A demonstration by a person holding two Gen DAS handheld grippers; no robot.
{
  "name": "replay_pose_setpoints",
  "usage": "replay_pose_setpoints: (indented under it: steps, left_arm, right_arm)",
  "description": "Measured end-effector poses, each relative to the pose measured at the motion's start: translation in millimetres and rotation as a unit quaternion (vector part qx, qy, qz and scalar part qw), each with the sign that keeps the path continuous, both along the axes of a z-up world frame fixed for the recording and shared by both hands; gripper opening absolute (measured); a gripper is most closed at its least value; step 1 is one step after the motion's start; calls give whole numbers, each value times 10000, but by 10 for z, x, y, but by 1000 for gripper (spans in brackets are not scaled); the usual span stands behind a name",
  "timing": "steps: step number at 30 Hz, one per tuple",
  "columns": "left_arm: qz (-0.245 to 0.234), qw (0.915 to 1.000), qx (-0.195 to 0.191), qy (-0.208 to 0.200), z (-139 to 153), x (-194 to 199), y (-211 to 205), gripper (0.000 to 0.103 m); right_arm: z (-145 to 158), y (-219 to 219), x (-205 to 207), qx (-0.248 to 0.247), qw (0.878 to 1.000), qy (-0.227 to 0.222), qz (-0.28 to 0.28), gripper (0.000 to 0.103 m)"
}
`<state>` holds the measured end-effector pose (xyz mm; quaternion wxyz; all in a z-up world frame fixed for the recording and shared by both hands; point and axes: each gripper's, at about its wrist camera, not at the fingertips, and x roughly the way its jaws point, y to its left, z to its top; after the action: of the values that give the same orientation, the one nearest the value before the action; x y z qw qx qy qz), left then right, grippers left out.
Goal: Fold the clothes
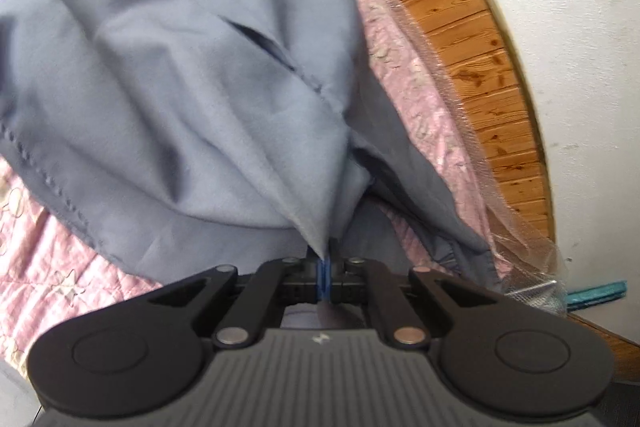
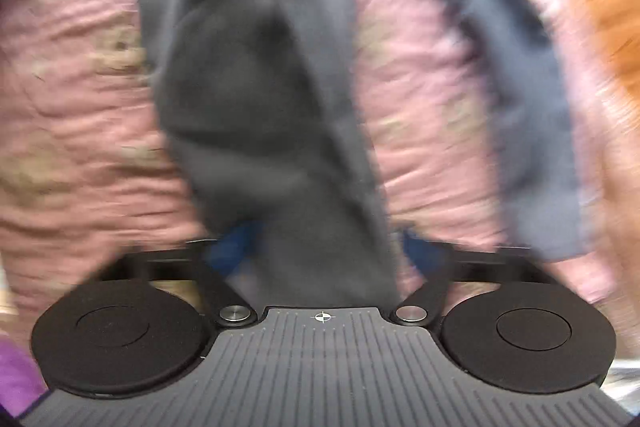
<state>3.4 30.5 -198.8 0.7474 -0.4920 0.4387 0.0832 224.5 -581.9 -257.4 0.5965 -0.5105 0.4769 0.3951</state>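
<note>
The left gripper [image 1: 323,273] has its blue pads pressed together, pinching a peak of the grey trousers [image 1: 168,99]. The right gripper [image 2: 320,247] has its fingers spread wide, with a fold of the trousers lying between them; its view is motion-blurred.

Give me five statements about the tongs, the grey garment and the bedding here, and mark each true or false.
1. The left tongs are shut on a pinch of the grey trousers. True.
2. The right tongs are clamped tight on the fabric. False: their blue pads stand wide apart, with a trouser leg passing between them.
3. The trousers lie on a pink quilt. True.
4. The right wrist view is sharp and steady. False: it is heavily motion-blurred.
5. The surface beyond the quilt's edge in the left view is blue carpet. False: it is a wooden floor, beside a white wall.
</note>
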Motion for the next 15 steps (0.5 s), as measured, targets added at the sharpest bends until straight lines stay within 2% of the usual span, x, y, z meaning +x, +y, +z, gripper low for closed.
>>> replay_pose_setpoints:
  steps: [1,4,7,8,10,12,14,15]
  left_arm:
    - [61,9999,11,111,-6,14,10,25]
    - [93,9998,56,188,11,29,74,43]
    - [466,9983,-22,343,-2,17,232,57]
    - [590,9973,-63,440,-24,31,287,59]
    - [805,9944,-126,680,-79,77,390,73]
    - [704,9920,-264,1018,-203,213,434,76]
    - [532,9896,-372,1280,-387,376,443,70]
    - [468,9897,-408,1293,-467,454,458,36]
  right_arm:
    - [-11,-13,-40,-52,10000,4,3,0]
    - [73,-103,-190,170,9996,-147,-157,0]
    - [145,-166,-404,387,9981,-275,-389,0]
    - [152,-186,-504,409,9977,-296,-450,0]
    - [141,-206,-653,425,9972,-339,-510,0]
    - [126,-201,-724,448,9968,-369,-547,0]
    - [69,-172,-722,479,9961,-453,-581,0]
    - [48,-167,-702,513,9954,-494,-640,0]
